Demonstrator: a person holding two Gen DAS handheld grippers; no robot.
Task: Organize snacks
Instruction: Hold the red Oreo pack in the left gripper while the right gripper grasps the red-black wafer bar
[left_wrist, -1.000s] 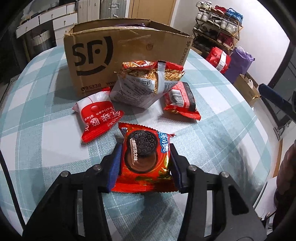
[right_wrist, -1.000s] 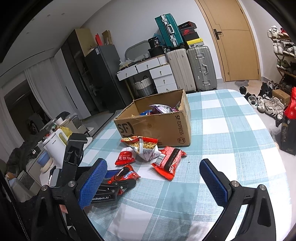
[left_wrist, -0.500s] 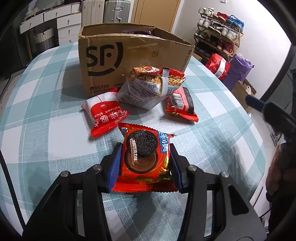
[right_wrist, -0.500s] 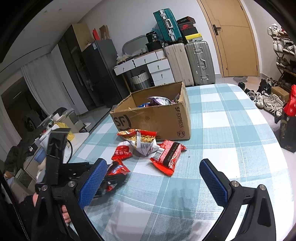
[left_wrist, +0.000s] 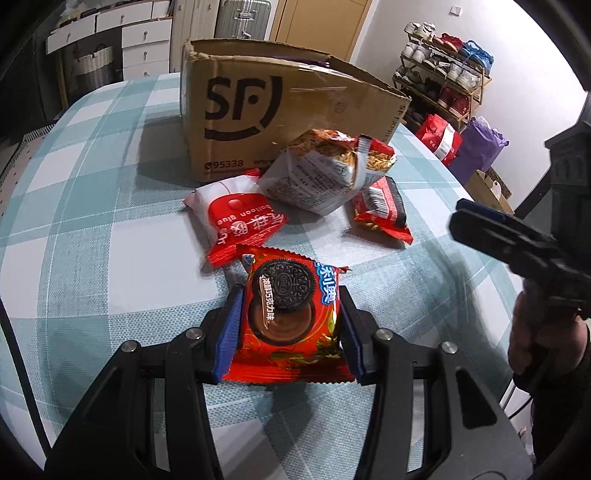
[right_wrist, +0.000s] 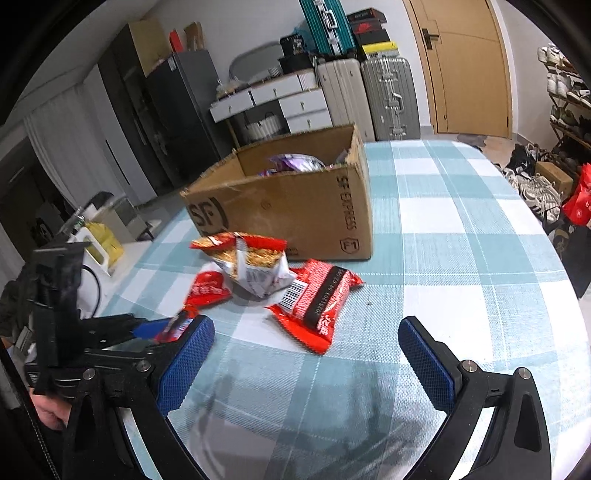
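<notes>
1. We found the cardboard box (right_wrist: 295, 206) open on the checked tablecloth (right_wrist: 461, 266), a purple packet (right_wrist: 295, 162) inside.
2. Our left gripper (left_wrist: 290, 321) clamped the red Oreo packet (left_wrist: 288, 317), glossy and uncrushed, above the cloth before the box.
3. Our right gripper (right_wrist: 306, 365) stood wide, holding nothing.

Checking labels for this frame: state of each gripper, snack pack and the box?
left gripper: shut on Oreo pack
Oreo pack: held, sealed
right gripper: open, holding nothing
cardboard box: open top, snacks inside
noodle snack bag: sealed, propped by the box
white-and-red pack: flat on table
red-and-black pack: flat on table, barcode up
</notes>
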